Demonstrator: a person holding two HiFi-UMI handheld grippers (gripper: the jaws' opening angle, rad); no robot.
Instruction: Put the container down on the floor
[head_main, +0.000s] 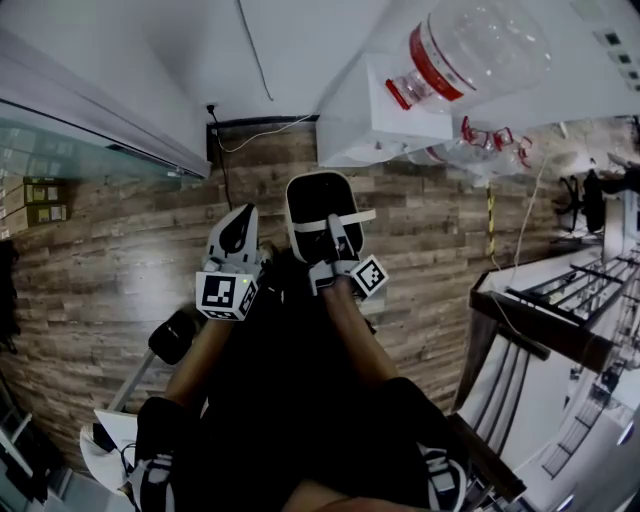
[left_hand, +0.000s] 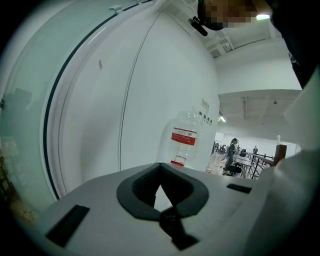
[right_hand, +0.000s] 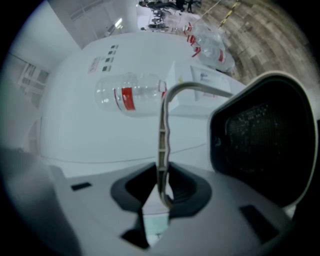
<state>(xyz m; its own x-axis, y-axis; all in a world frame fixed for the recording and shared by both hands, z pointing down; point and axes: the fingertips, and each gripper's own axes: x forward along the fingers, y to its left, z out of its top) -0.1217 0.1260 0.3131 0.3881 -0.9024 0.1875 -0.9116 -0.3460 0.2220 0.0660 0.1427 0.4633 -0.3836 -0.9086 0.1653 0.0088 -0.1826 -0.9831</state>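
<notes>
The right gripper (right_hand: 161, 187) had its jaws clamped on the thin white handle (right_hand: 163, 130) of the container (right_hand: 260, 145), which hung beside it, dark inside and white-rimmed, clear of the wood-plank floor (head_main: 120, 250). The left gripper (left_hand: 160, 192) was alongside with its jaws drawn together on nothing, lending no support. The set-down was judged not yet done. Risks noted: the handle is narrow and could pivot or slide in the jaws, letting the container swing. Release before the base rests flat would drop or tip it. The white cabinet (head_main: 380, 110) carrying a clear bottle (head_main: 470, 50) stood near enough to be struck.
</notes>
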